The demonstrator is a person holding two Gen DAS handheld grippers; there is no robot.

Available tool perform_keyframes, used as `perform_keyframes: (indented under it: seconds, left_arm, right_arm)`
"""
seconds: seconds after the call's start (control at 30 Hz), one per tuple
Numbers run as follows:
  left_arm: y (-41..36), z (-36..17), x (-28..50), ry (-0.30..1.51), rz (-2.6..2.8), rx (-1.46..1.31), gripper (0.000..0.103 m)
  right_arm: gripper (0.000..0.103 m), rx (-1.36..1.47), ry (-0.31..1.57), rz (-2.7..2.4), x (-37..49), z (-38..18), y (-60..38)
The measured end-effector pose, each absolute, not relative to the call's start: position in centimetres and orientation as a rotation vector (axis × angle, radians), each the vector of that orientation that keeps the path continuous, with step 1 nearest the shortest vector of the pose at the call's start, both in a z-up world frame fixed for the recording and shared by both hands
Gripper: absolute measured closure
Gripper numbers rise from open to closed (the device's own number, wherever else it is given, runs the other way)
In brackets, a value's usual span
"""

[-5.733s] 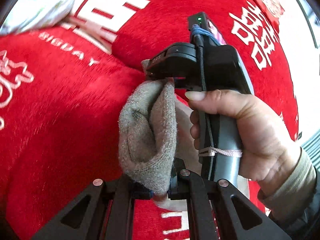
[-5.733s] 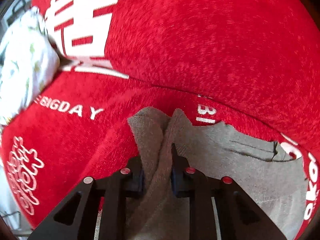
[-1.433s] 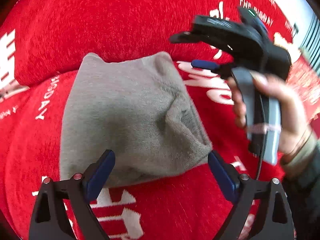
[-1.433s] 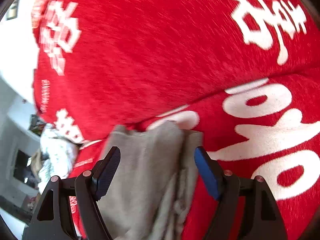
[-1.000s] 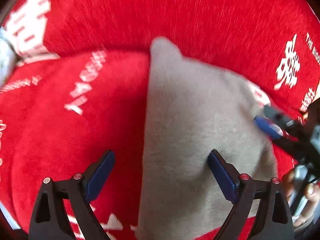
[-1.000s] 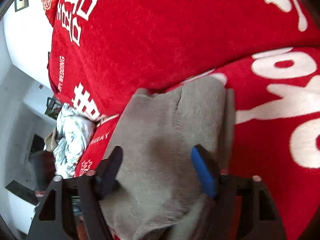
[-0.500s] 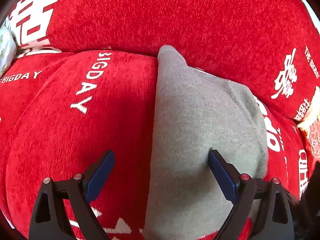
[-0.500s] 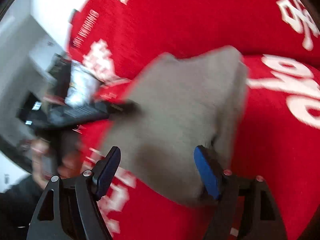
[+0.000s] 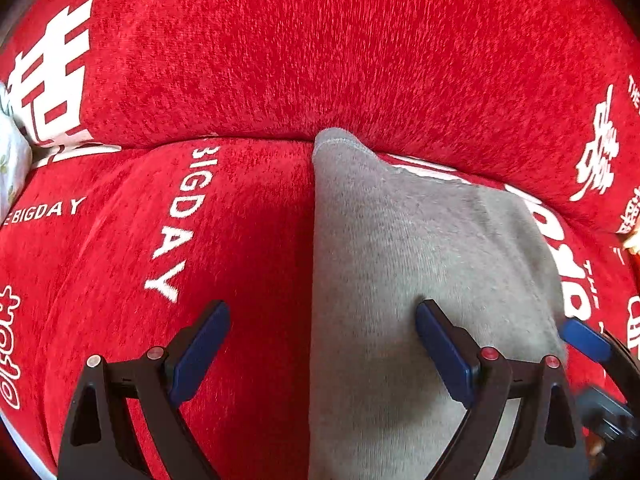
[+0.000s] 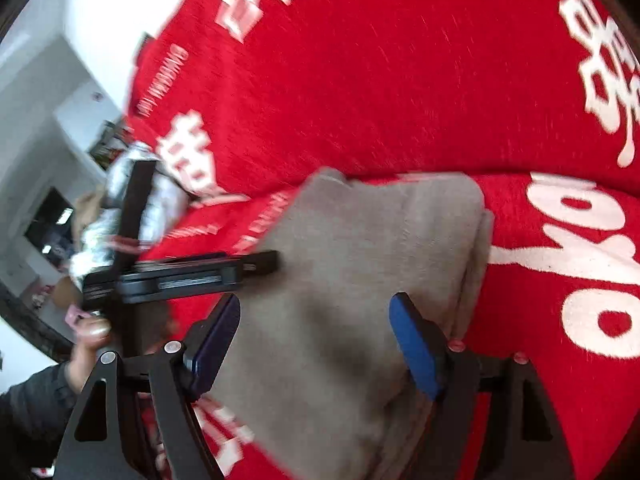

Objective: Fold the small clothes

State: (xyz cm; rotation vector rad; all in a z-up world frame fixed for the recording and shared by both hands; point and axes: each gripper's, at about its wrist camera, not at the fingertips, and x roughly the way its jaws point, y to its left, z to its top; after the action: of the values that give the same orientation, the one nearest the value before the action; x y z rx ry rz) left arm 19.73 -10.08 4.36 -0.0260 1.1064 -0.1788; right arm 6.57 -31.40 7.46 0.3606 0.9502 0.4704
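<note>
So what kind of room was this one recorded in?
Probably a living room at home: the grey garment lies on a sofa seat under a red printed cover, with a backrest behind and white walls beyond.

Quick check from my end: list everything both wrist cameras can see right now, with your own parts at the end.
grey garment: one, grey, folded, flat on the seat.
sofa cover: one, red with white lettering, over seat and backrest.
patterned cloth: one, white, at the sofa's far left.
room furniture: blurred, grey-white, beyond the sofa.
left claw: open, over the garment's left edge.
right claw: open, jaws just widened, above the garment.
left hand: one, holding the left claw's handle.
</note>
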Motion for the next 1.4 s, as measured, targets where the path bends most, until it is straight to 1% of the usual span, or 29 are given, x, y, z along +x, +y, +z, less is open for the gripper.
perform_keyframes:
  seconds: [0.07,0.13,0.4,0.53,0.6,0.63,0.7,0.8,0.83,0.87,0.93,1.07,1.13,1.17,1.2,1.23,1.27,1.3,1.33,1.37,1.4]
  left_arm:
    - [-10.4,4.1,19.9,1.100,-0.185,-0.014,0.008]
    - [-10.8,3.7,20.4,1.093,-0.174,0.021,0.000]
    - [-11.4,3.0,23.2,1.144,-0.213,0.011,0.000]
    - [-10.8,4.0,23.2,1.116,-0.200,-0.006,0.000]
    - [-10.6,3.1,22.4,1.156,-0.226,0.013,0.000]
    - [-10.0,3.2,21.7,1.145,-0.265,0.001,0.000]
    - [-8.4,4.0,20.6,1.126,-0.299,-0.033,0.000]
    - [-5.7,4.8,19.9,1.117,-0.310,-0.107,0.000]
    - [-5.0,4.8,20.0,1.124,-0.305,-0.136,0.000]
    - [-4.7,4.6,20.1,1.137,-0.306,-0.158,0.000]
    - [-5.1,3.7,20.3,1.190,-0.338,-0.207,0.000]
    - [-8.3,2.2,19.9,1.241,-0.462,-0.237,0.000]
    - [-10.4,1.0,19.8,1.273,-0.489,-0.222,0.000]
    - [-11.1,0.4,19.8,1.290,-0.500,-0.217,0.000]
    - [-11.5,0.3,19.7,1.283,-0.497,-0.211,0.002]
    - [-11.7,0.7,19.5,1.268,-0.501,-0.212,0.010]
    - [-11.8,1.0,19.4,1.261,-0.510,-0.215,0.018]
    - [-11.7,1.3,19.4,1.251,-0.499,-0.210,0.029]
    - [-11.7,1.7,19.3,1.232,-0.497,-0.199,0.033]
    - [-11.7,2.2,19.1,1.212,-0.506,-0.184,0.041]
    - [-11.9,2.6,18.7,1.193,-0.513,-0.165,0.043]
  right_arm:
    - [0.023,0.363,0.982,0.441,8.1,5.6,-31.7]
    - [0.023,0.367,0.954,0.438,9.0,5.2,-32.1]
    - [0.023,0.288,0.982,0.351,13.1,4.8,-31.7]
    - [0.023,0.324,0.979,0.315,13.1,5.6,-31.9]
    - [0.023,0.239,1.024,0.329,12.0,5.2,-31.0]
    - [0.023,0.139,1.023,0.312,10.9,5.4,-30.4]
    - [0.021,0.085,0.993,0.288,9.1,6.1,-31.0]
    - [0.019,0.203,0.979,0.202,6.8,6.7,-35.1]
    - [0.016,0.255,0.966,0.175,6.3,6.7,-36.5]
    - [0.013,0.330,0.952,0.124,5.9,6.6,-38.5]
    - [0.012,0.487,0.961,0.056,5.8,5.9,-40.9]
    - [0.012,0.682,0.990,0.141,7.3,4.2,-40.2]
    - [0.012,0.750,1.043,0.217,9.1,2.5,-38.0]
    - [0.012,0.760,1.061,0.225,9.6,1.8,-37.2]
    - [0.012,0.730,1.039,0.216,9.9,1.9,-36.5]
    - [0.016,0.684,1.042,0.230,10.6,2.0,-35.5]
    - [0.035,0.661,1.068,0.239,11.0,2.0,-34.7]
    - [0.041,0.630,1.082,0.228,11.3,2.1,-34.0]
    - [0.047,0.613,1.079,0.230,11.3,2.4,-33.6]
    - [0.053,0.601,1.070,0.235,11.2,2.8,-33.4]
    - [0.054,0.595,1.061,0.236,10.9,3.1,-33.3]
